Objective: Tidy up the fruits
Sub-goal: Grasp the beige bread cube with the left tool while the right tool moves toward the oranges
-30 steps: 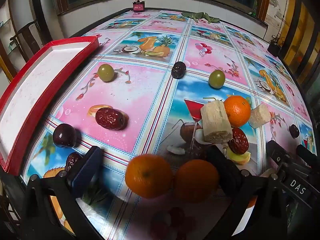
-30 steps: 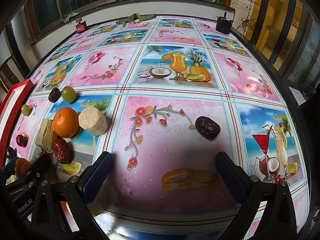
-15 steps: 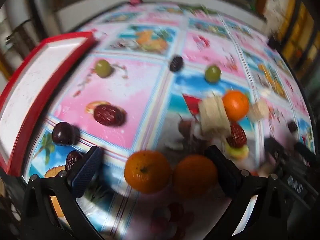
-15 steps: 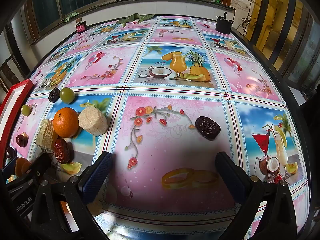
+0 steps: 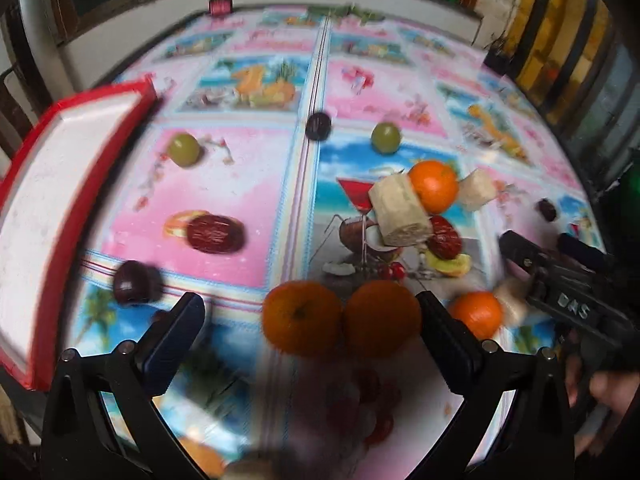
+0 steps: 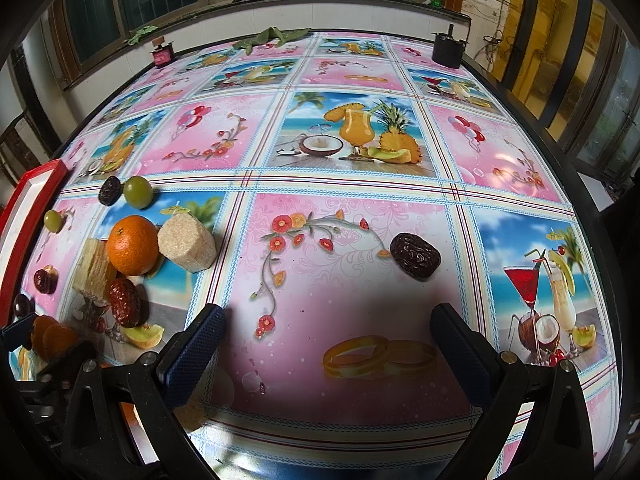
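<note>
My left gripper [image 5: 310,322] is open, with two oranges [image 5: 302,316] [image 5: 382,318] side by side between its fingers, the right one against the right finger. A red tray [image 5: 48,184] with a white floor lies at the left. More fruit is scattered on the tablecloth: a red date [image 5: 216,234], a dark plum [image 5: 134,282], two green grapes [image 5: 183,149] [image 5: 385,138], a third orange [image 5: 434,186]. My right gripper [image 6: 328,344] is open and empty above the cloth, a dark date [image 6: 416,255] just beyond it. The left view is blurred.
Two beige sugarcane pieces [image 5: 400,212] [image 6: 186,244] flank the far orange [image 6: 132,245], with a red date [image 6: 125,302] beside them. Another small orange [image 5: 476,314] lies by the right gripper's body [image 5: 568,292]. A black box [image 6: 448,50] and green leaves [image 6: 272,36] sit at the table's far edge.
The left gripper has swung right and moved in on the two oranges, which now sit between its fingers; a further small orange has come into view. The right gripper has not moved.
</note>
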Available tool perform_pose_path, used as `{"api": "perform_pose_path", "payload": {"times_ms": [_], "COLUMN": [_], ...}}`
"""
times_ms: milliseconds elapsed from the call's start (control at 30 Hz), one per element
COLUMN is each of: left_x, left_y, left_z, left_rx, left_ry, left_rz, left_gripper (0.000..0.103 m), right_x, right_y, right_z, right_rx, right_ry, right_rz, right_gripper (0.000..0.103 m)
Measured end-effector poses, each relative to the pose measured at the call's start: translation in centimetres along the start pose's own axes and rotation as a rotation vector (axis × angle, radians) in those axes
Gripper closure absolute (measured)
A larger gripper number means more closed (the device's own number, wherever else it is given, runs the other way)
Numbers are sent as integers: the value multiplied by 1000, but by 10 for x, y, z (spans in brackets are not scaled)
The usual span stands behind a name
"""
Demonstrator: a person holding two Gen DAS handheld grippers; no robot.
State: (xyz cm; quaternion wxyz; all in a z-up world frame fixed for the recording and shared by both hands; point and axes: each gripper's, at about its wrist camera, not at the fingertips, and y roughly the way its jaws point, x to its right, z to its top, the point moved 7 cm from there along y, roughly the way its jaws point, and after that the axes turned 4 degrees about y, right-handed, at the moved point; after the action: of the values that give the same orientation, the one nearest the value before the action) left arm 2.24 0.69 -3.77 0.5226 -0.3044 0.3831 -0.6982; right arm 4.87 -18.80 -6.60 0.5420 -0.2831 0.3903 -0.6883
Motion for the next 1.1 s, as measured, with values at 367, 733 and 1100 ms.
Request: {"api": "perform_pose_path", "payload": {"times_ms": [367,733,1100], "left_x": [-55,-67,-21], "left_y": [-65,-63,-62], "left_z": [-21,-51,-75], "left_rx": [124,54,3], "left_ry": [4,-35,66], "left_rz": [28,-60,-189], "left_gripper": [0,0,14], "right_x": [-22,-35,-63], "right_y": [-73,-93,-102], "right_z": [-9,-39,-59], "right_rx": [113,63,32], "right_ry": [-89,-210,-287], "right_rz": [213,250,324], "right_gripper": [1,8,20]}}
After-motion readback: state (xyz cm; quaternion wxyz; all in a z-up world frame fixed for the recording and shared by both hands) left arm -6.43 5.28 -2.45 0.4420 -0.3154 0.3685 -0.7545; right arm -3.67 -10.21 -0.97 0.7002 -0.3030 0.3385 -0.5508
